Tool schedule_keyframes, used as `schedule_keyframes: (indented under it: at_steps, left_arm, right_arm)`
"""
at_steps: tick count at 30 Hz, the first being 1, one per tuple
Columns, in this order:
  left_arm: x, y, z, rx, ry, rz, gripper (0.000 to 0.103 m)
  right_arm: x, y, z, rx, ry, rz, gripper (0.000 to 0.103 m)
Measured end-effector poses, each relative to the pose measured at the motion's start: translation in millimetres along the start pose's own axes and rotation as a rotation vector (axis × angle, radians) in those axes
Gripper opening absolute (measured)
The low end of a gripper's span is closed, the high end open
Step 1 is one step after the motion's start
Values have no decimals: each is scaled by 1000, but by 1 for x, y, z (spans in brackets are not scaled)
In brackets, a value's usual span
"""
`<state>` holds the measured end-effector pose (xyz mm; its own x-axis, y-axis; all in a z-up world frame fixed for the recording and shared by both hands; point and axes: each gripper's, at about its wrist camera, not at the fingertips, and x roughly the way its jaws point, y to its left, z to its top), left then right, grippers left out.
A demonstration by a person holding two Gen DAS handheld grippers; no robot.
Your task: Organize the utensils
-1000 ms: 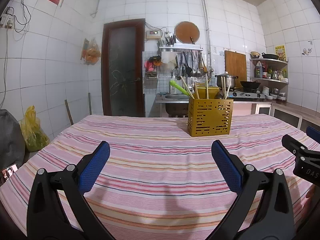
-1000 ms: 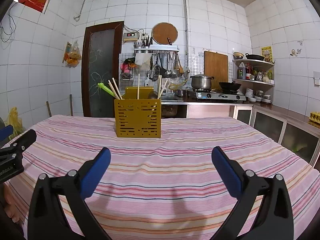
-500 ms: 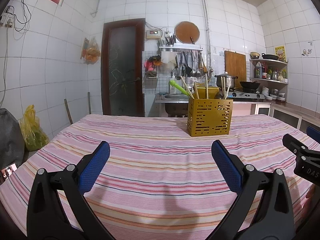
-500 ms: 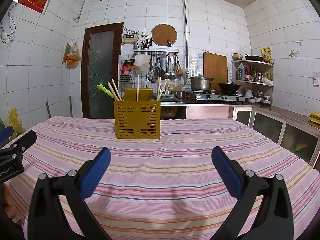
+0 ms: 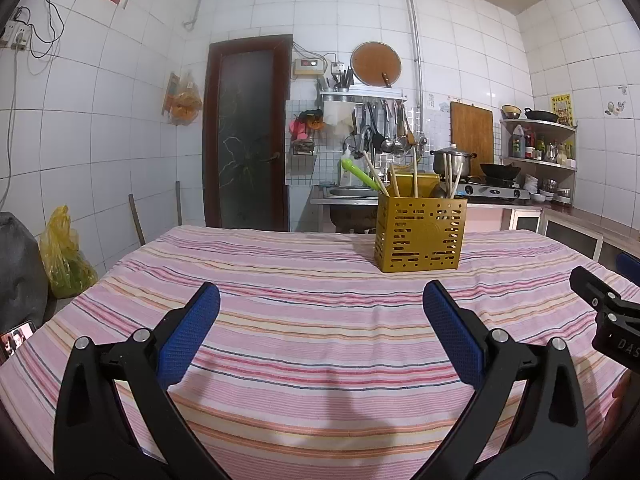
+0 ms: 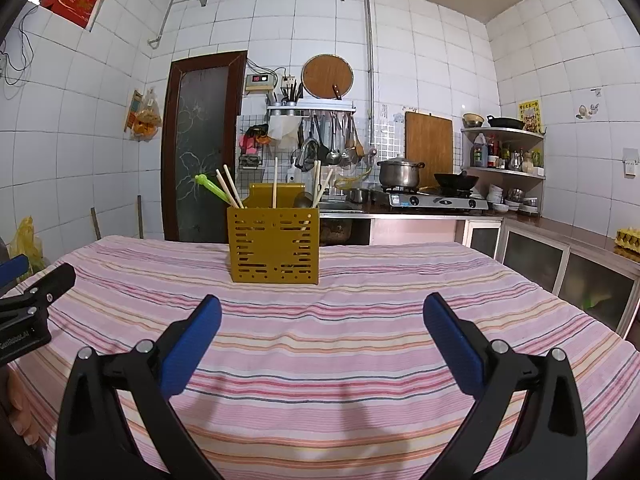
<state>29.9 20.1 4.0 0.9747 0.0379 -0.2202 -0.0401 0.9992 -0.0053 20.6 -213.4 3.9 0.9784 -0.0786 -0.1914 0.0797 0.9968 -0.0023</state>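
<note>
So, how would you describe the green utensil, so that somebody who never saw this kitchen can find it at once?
Start from the table with the pink striped cloth; the only thing standing on it is a yellow perforated holder. Several sticks rise from it, and at its left end the green utensil leans out to the left. It alone is bright green with a thick rounded tip; its neighbours are thin pale wooden chopsticks.

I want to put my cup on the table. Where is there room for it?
The striped tablecloth is bare between the yellow utensil holder and the open fingers of the right gripper, and again on the holder's right toward the cabinets. The left gripper also has bare cloth ahead. The holder itself is crowded with chopsticks.
</note>
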Motion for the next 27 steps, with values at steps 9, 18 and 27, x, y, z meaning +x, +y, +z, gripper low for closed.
schedule_keyframes:
  at_steps: [9,18,27]
  left_arm:
    - [0,0,-1,-1,1,0,98]
    - [0,0,-3,-14,-8,1,98]
    - [-1,0,-4,-18,-7,-2,98]
  right_arm:
    - [-3,1,0,0,-14,-4,99]
    - [-7,2,0,-8,-35,-10,99]
    - [-7,2,0,-7,-34,-11,99]
